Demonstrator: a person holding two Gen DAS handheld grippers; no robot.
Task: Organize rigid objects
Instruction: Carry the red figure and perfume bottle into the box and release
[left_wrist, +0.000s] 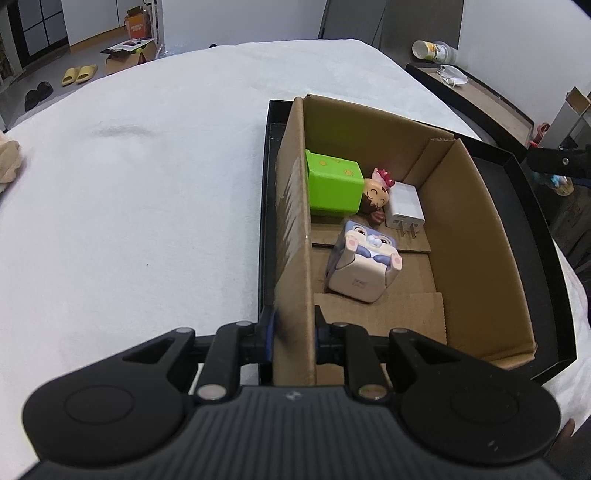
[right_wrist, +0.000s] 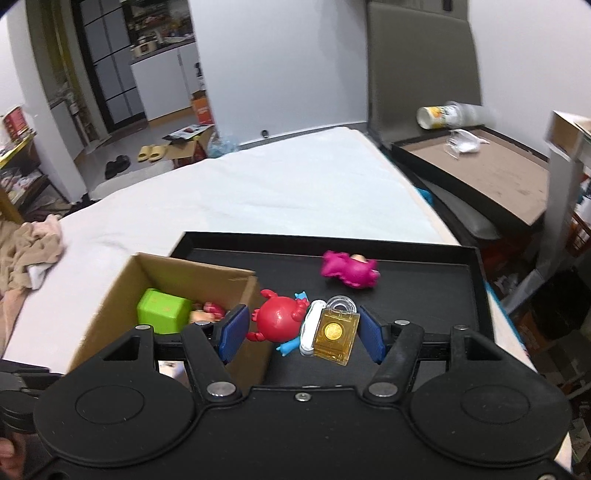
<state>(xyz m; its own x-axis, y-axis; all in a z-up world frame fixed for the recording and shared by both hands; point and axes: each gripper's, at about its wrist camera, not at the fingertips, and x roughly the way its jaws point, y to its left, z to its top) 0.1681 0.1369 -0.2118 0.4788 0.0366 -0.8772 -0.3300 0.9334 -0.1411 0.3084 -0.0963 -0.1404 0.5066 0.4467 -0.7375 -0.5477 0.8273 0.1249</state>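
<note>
White-sheeted bed (left_wrist: 129, 184). Left wrist view: left gripper (left_wrist: 293, 343), jaws pinching the cardboard box (left_wrist: 476, 236) wall; green cube (left_wrist: 332, 186), white charger (left_wrist: 404, 210) inside. Right wrist view only: right gripper (right_wrist: 301, 332), jaws spread, empty, above red crab (right_wrist: 277, 319) and amber padlock (right_wrist: 336, 332) on black tray (right_wrist: 424, 295).

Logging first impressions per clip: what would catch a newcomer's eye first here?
The left hand-held gripper is clamped on the near wall of the brown cardboard box, which holds a bright green plastic cube. On the black tray beside it lie a red round crab toy and a clear amber padlock-shaped bottle.
</note>
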